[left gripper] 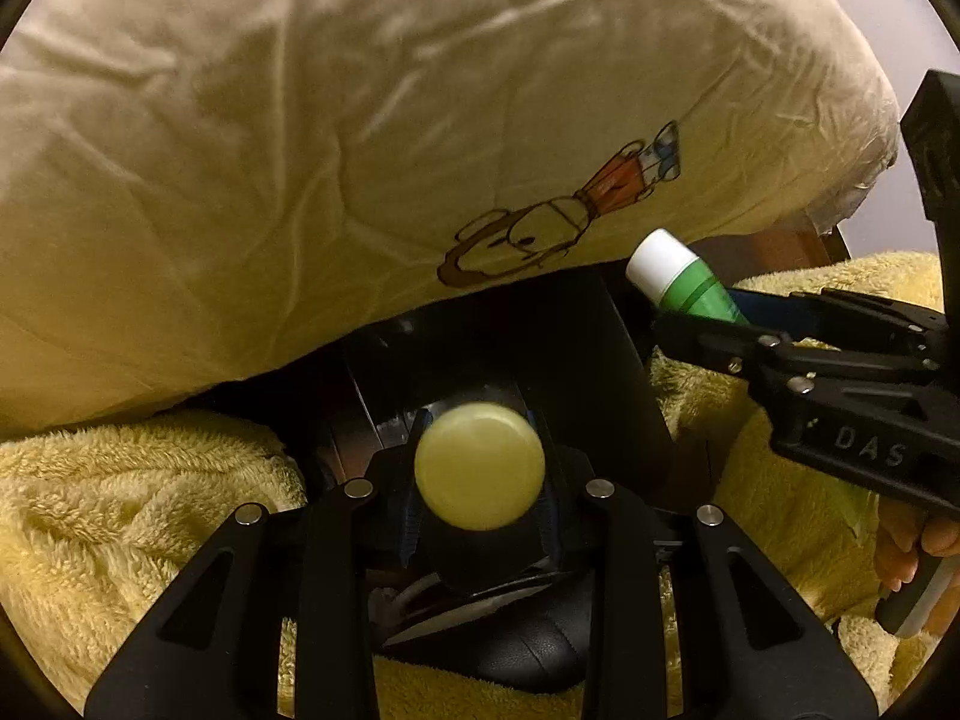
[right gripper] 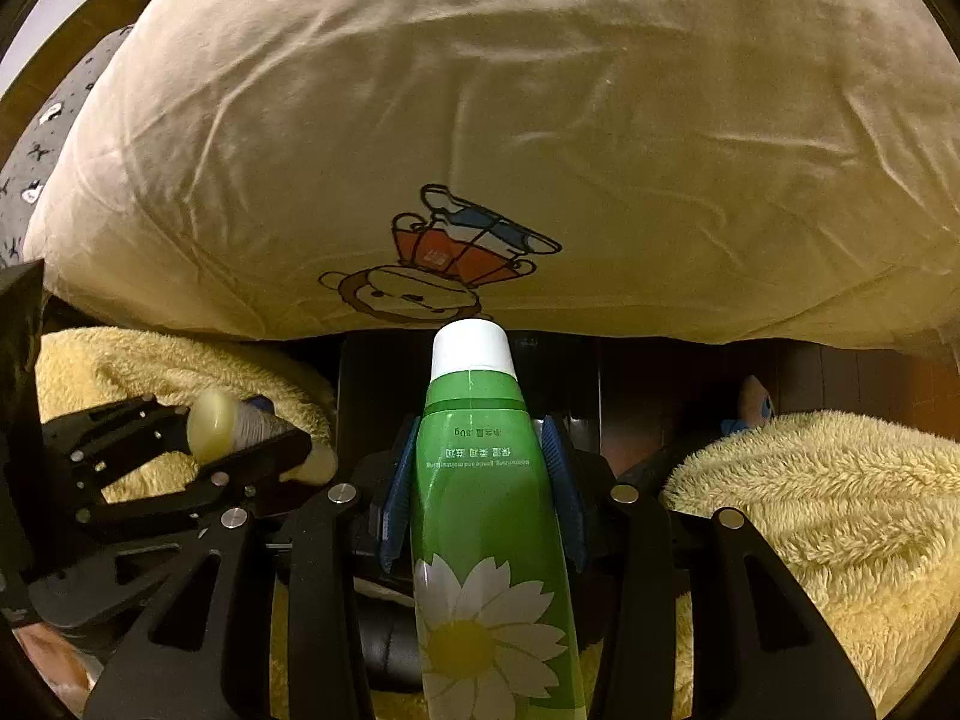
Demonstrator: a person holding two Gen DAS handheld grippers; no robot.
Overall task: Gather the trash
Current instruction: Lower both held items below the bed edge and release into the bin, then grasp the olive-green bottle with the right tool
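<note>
Left gripper [left gripper: 480, 516] clamps a small tube with a pale yellow round cap [left gripper: 479, 467]; blue pads press its sides, cap end pointing away from the camera. In the right wrist view the same tube [right gripper: 240, 420] shows a grey body and a yellowish cap, sticking out past the left gripper's fingers.

Right gripper [right gripper: 483, 480] holds a green tube [right gripper: 486, 510] with a white cap [right gripper: 472, 348] and a daisy print [right gripper: 474, 642]; blue pads [right gripper: 399, 480] touch both sides of it, at a narrow spread. The tube runs straight along the fingers, cap forward. In the left wrist view the green tube [left gripper: 684, 282] comes in from the right, cap just under the pillow edge.

Both grippers point steeply down over a dark gap with a black object [left gripper: 540, 330] in it; what it is cannot be told. A cream pillow [left gripper: 300, 150] with a cartoon monkey print [right gripper: 414, 294] fills the upper part of both views. Yellow fluffy blanket [right gripper: 810, 510] lies on both sides of the gap. Fingers of a hand [left gripper: 918, 546] on the right gripper's handle show at the right edge.
</note>
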